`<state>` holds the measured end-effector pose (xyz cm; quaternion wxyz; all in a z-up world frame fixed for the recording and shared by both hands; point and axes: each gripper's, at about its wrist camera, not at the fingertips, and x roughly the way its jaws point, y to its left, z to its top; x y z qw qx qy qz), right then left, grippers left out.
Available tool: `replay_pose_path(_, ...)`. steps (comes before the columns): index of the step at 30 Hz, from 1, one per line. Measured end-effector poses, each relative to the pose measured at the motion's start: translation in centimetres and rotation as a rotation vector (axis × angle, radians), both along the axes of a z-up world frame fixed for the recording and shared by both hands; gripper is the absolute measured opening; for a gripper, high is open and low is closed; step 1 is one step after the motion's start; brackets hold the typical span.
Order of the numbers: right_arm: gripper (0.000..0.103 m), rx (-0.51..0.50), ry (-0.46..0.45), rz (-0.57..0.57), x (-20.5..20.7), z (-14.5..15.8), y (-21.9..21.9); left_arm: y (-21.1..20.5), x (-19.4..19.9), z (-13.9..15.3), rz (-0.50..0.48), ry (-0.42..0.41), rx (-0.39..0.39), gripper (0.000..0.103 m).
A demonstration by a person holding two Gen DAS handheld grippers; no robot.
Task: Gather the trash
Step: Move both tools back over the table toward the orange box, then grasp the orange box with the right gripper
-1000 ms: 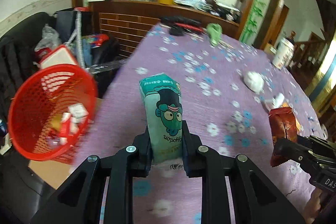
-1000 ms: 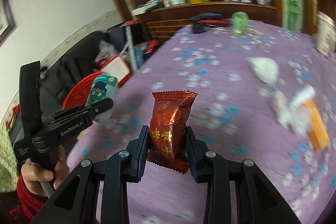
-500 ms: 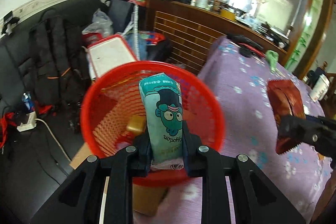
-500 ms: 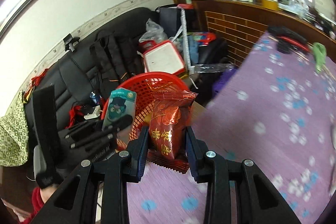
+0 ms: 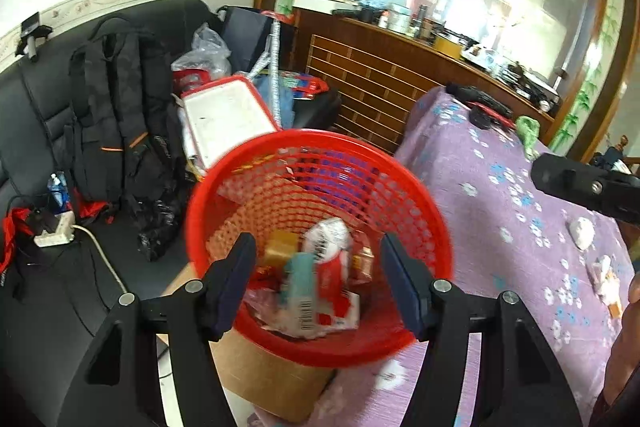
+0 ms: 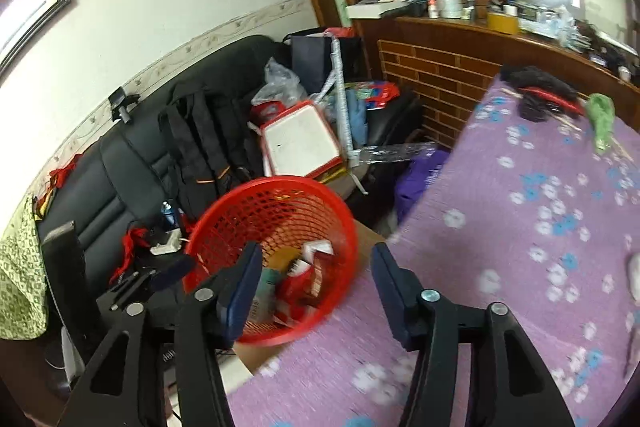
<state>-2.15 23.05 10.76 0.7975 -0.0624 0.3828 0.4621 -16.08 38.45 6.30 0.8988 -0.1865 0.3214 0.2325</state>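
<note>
Both the left gripper (image 5: 316, 277) and right gripper (image 6: 316, 281) have fingers spreading apart, empty, over the red basket (image 5: 256, 163); pull clear only once wrappers settle.

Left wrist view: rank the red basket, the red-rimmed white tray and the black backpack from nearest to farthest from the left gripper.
From the left gripper, whose jaws are opening with nothing between them:
1. Red basket, directly ahead and below.
2. Red-rimmed white tray, just behind the basket, to the left.
3. Black backpack, far left on the sofa; close to the tray's range, so that order is tentative.
</note>
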Motion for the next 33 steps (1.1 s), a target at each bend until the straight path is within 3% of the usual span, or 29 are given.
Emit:
replay_pose_path(13, 0.061, 0.051, 0.03, -0.201, 1.3, -1.1, -17.8, -13.4, 5.4, 1.3, -0.246, 0.046, 0.06, 0.064)
replay_pose_path(20, 0.061, 0.067, 0.047, -0.425, 4.1, -1.9, -30.6, -22.1, 8.6, 1.3, -0.403, 0.106, 0.088, 0.065)
replay_pose_path(24, 0.061, -0.015, 0.037, -0.59, 7.2, -2.7, -37.6, -26.8, 10.0, 1.1, -0.49, 0.143, 0.105, 0.065)
replay_pose_path(28, 0.061, -0.112, 0.11, -0.7, 11.2, -5.3, -42.4, -30.6, 10.7, 0.9, -0.559, 0.161, 0.122, 0.067)
replay_pose_path(33, 0.061, -0.175, 0.142, -0.673, 12.9, -7.9, -43.2, -33.6, 11.2, -0.1, -0.608, 0.19, 0.142, 0.068)
